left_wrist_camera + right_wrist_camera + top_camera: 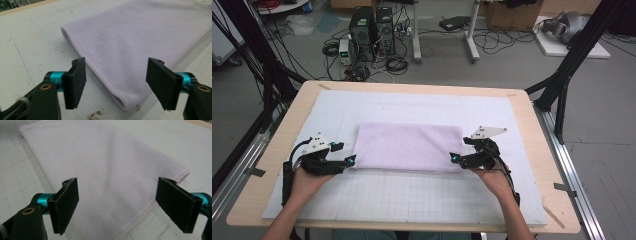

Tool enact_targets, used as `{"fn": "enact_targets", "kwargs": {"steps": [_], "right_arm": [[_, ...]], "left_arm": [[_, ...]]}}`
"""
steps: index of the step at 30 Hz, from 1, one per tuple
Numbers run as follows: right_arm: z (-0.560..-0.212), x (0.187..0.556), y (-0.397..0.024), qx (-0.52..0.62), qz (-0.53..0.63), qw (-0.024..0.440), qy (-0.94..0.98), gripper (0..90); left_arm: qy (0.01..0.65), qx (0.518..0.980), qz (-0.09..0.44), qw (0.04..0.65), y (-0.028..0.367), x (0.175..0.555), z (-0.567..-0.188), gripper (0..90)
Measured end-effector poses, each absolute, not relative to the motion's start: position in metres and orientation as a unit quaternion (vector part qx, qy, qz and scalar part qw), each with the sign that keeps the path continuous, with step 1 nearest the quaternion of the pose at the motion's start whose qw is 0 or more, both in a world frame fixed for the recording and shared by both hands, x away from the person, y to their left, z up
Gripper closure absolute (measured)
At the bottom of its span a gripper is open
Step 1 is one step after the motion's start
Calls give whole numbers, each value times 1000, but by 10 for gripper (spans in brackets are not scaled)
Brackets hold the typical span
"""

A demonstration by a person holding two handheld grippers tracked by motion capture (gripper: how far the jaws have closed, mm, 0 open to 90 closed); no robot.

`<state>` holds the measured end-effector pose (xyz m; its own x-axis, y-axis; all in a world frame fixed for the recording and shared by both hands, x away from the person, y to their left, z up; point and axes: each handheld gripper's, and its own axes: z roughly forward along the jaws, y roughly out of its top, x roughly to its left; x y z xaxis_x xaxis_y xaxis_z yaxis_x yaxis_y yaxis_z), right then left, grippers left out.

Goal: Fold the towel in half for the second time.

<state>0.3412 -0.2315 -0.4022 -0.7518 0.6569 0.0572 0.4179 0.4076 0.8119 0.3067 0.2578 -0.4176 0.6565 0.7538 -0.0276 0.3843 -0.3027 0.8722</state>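
The folded purple towel (408, 146) lies flat in the middle of the white mat (412, 200). The left gripper (346, 161) and right gripper (455, 158) wait at the towel's near corners, jaws open, holding nothing. For a neat next fold, pinch both corners evenly.
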Motion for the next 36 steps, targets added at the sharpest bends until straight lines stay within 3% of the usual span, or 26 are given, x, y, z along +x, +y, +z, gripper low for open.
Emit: {"fn": "enact_targets", "kwargs": {"steps": [11,36], "right_arm": [[-399,326,-245,325,464,139,812,160],[-403,293,-274,331,473,145,803,150]], "left_arm": [[377,777,192,467,264,298,-416,180],[375,775,206,465,272,270,-411,161]]}}
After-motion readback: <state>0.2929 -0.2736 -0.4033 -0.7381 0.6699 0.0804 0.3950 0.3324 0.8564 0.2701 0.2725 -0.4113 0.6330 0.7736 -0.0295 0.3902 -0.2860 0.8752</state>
